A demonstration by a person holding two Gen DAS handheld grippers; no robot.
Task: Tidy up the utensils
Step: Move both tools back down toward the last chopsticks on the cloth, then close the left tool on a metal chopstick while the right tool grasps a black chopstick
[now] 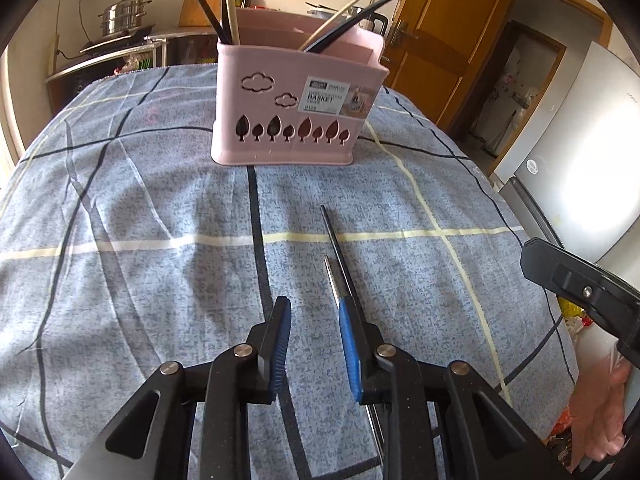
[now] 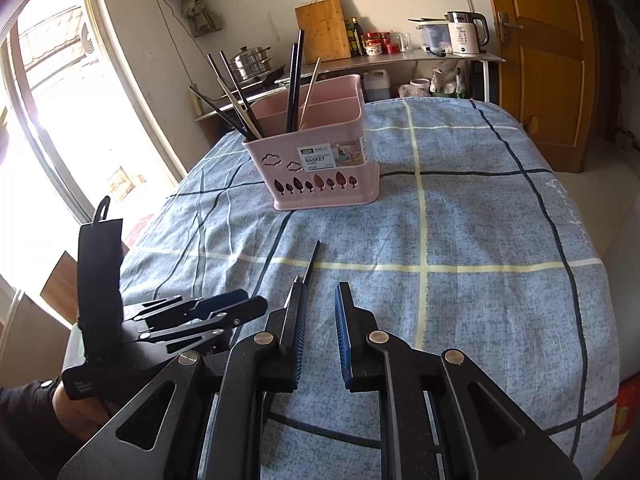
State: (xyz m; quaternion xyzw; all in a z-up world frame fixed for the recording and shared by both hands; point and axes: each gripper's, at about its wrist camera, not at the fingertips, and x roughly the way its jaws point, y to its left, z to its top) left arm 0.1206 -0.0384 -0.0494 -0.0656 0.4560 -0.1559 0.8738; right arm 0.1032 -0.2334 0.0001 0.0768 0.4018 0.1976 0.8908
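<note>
Looking along the left gripper point(image 1: 316, 344), the checked blue cloth point(image 1: 140, 208) spreads wide ahead and to the left, with bare cloth between the fingers and the pink utensil basket point(image 1: 298, 104) standing upright farther back near the middle. The cloth's right edge falls away toward a pale refrigerator point(image 1: 580, 168), and part of the right gripper point(image 1: 580, 284) juts in at that side. The left gripper hovers low over the cloth, pointed toward the basket, its blue-padded fingers point(image 1: 280, 344) spread apart with nothing between them. A black chopstick point(image 1: 336, 248) and a silver-tipped one point(image 1: 334, 280) lie flat on the cloth, running alongside the right finger, just outside the gap; whether they touch that finger I cannot tell. More chopsticks stand tilted in the basket's compartments.

From the right wrist view, the cloth stretches open to the right as far as its far edge before a wooden door point(image 2: 552, 60); a bright window point(image 2: 60, 120) fills the left. The right gripper point(image 2: 320, 332) is held low, aimed at the basket point(image 2: 316, 168), fingers parted and empty. The black chopstick point(image 2: 311, 260) lies on the cloth ahead of the left finger, its near end hidden behind it. The left gripper point(image 2: 216, 308) sits close beside, lower left.
</note>
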